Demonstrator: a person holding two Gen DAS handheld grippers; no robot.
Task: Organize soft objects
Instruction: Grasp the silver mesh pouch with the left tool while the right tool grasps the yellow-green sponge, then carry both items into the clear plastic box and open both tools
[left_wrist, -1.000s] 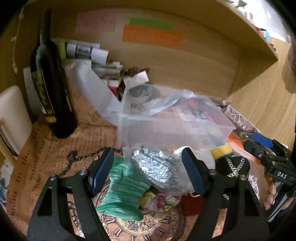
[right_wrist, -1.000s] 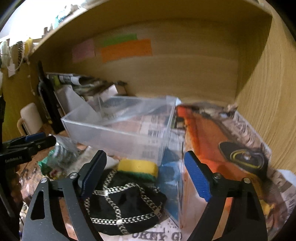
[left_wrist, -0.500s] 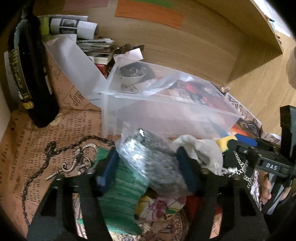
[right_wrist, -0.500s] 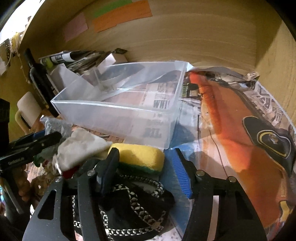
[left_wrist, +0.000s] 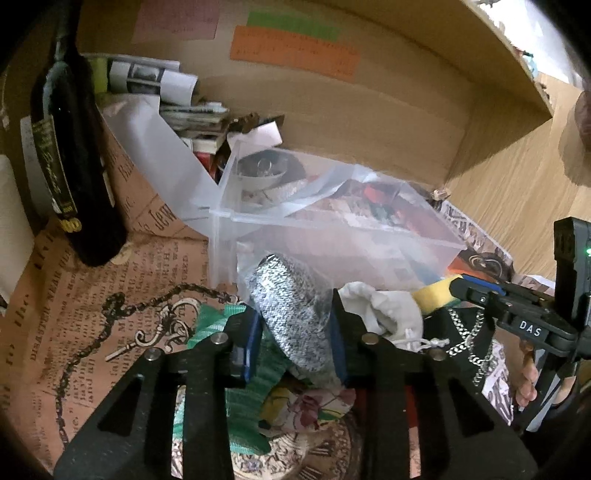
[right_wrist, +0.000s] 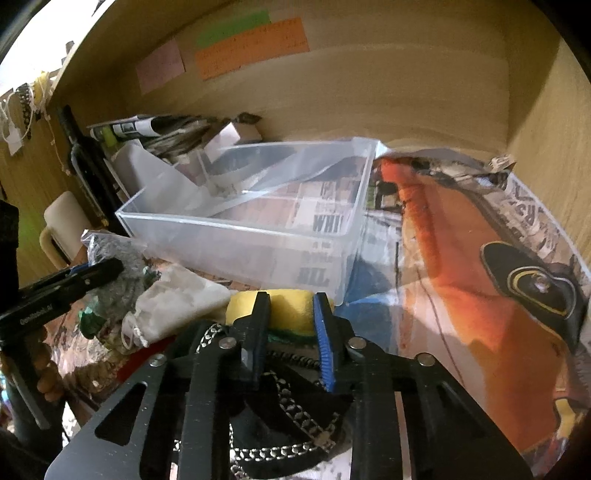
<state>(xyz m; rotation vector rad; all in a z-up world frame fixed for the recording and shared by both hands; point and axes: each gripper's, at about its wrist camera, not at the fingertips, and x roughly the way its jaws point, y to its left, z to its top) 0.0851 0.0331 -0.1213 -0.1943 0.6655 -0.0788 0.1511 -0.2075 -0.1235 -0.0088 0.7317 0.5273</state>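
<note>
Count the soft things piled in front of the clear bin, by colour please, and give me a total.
Silver-grey: 1, the bagged scrubber held in the left gripper
Yellow: 1, the sponge held in the right gripper
White: 1, the drawstring pouch
Green: 1, the mesh cloth
Black: 1, the chain-trimmed piece
Floral: 1, the printed cloth
Total: 6

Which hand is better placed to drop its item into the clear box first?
Right. Its tool grips the yellow sponge right at the clear box wall; the left tool holds the silver scrubber slightly farther back.
</note>
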